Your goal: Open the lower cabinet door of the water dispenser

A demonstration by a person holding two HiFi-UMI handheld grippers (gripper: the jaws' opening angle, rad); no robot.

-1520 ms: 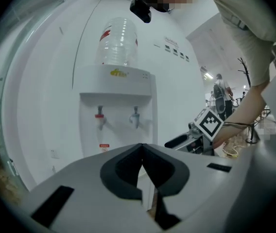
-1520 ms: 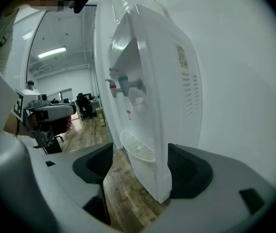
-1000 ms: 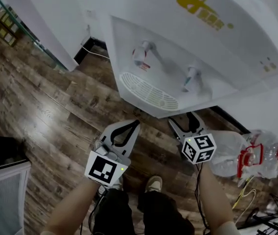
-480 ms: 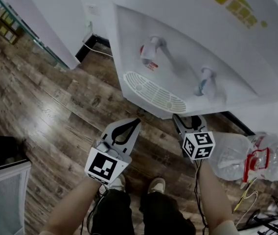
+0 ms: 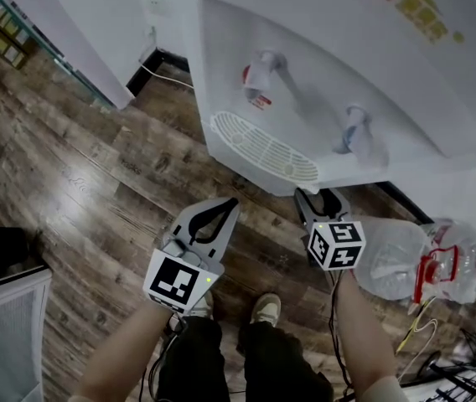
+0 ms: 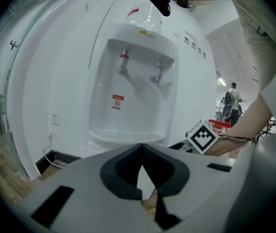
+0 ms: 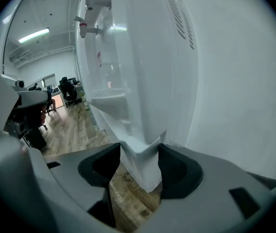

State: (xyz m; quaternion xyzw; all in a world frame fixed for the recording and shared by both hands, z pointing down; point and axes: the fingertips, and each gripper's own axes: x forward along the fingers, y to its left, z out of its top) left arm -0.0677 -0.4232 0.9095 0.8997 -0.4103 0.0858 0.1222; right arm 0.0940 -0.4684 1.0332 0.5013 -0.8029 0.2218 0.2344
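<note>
The white water dispenser (image 5: 330, 65) stands ahead of me, with a red tap (image 5: 259, 78), a blue tap (image 5: 354, 132) and a drip grille (image 5: 263, 149). Its lower cabinet is hidden under that overhang in the head view. My right gripper (image 5: 320, 198) reaches under the overhang. In the right gripper view its jaws are closing on either side of a white corner edge of the lower cabinet (image 7: 143, 161). My left gripper (image 5: 230, 203) hovers left of it over the floor, shut and empty, its tips meeting (image 6: 142, 147) in front of the cabinet.
Empty clear water bottles (image 5: 406, 262) with red handles (image 5: 447, 266) lie on the wooden floor at the right, with cables (image 5: 426, 325) beside them. A wall socket (image 5: 154, 7) and cord are behind the dispenser. My shoes (image 5: 263, 308) are below the grippers.
Both grippers have sunk a little towards the dispenser's base. The right jaws have narrowed around the cabinet's corner edge. The left gripper has stayed shut.
</note>
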